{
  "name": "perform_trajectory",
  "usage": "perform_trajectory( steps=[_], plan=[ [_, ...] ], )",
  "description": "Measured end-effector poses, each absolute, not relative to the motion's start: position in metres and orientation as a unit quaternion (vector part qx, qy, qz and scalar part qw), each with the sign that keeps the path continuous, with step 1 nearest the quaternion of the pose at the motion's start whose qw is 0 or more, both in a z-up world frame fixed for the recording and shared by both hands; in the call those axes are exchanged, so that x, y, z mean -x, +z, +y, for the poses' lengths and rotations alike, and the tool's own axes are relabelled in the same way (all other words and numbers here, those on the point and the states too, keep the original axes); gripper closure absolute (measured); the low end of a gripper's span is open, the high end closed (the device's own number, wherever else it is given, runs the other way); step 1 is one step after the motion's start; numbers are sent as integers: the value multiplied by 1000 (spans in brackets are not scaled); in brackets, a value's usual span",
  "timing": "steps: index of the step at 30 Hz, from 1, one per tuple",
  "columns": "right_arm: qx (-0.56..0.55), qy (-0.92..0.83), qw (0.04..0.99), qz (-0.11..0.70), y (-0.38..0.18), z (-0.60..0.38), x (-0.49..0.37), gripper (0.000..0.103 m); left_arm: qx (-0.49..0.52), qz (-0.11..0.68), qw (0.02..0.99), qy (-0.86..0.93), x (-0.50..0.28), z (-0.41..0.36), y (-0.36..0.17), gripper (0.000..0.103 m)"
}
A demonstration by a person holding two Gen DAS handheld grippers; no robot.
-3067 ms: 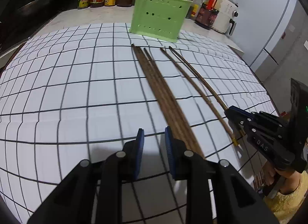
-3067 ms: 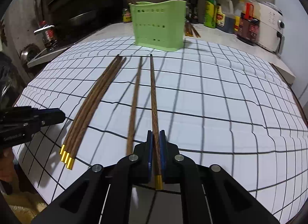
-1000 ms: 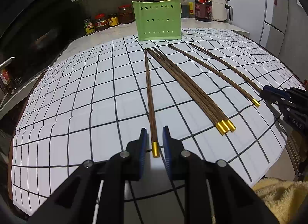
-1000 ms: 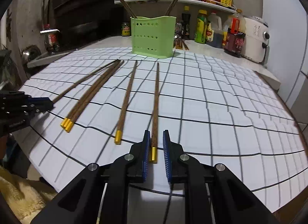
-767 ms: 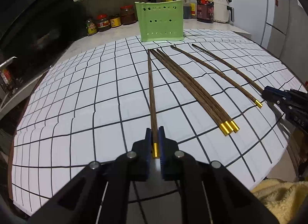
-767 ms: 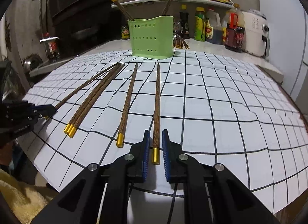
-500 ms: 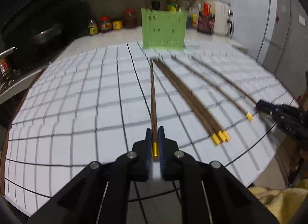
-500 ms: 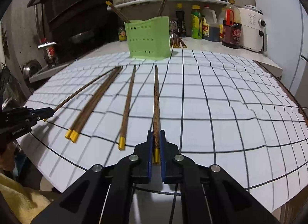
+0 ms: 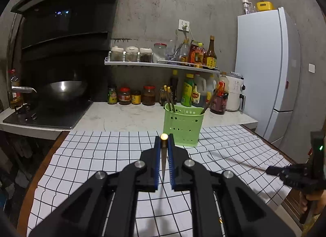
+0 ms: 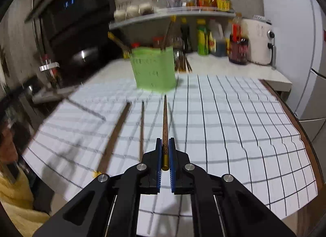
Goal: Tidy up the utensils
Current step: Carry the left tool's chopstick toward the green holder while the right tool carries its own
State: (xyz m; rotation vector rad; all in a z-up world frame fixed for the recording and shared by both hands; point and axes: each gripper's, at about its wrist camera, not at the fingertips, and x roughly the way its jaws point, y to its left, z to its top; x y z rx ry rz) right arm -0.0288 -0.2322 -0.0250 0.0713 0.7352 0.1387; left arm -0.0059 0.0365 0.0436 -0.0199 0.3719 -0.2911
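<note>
Now each tool (image 9: 164,149) clamps a chopstick (image 10: 165,126).

The left claw (image 9: 164,151) is made of black plastic. It has two long fingers (image 9: 155,161) with ridged blue pads on the inner sides. Four round silver screws (image 9: 139,164) sit on its black arms (two on each side). The right claw (image 10: 165,155) looks just the same: black arms, blue pads, four silver screws (image 10: 141,167). Seen from the left camera, its body shows a tiny green light (image 9: 321,148). The person wears something fuzzy and yellow (image 10: 14,194).
</note>
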Motion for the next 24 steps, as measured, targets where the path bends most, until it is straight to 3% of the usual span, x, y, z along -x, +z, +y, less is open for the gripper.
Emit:
perform_trajectory(
  steps=[10, 13, 15, 24],
  plan=[
    [17, 86, 913, 398, -97, -212, 21, 92, 20, 211, 967, -141, 8, 45, 22, 96],
    [27, 91, 910, 404, -103, -210, 28, 70, 20, 213, 967, -140, 11, 46, 20, 96],
    [34, 85, 913, 397, -104, -210, 38, 67, 18, 214, 967, -140, 12, 45, 19, 96],
    [21, 86, 925, 369, -107, -208, 48, 81, 16, 223, 964, -143, 11, 43, 14, 96]
  ],
)
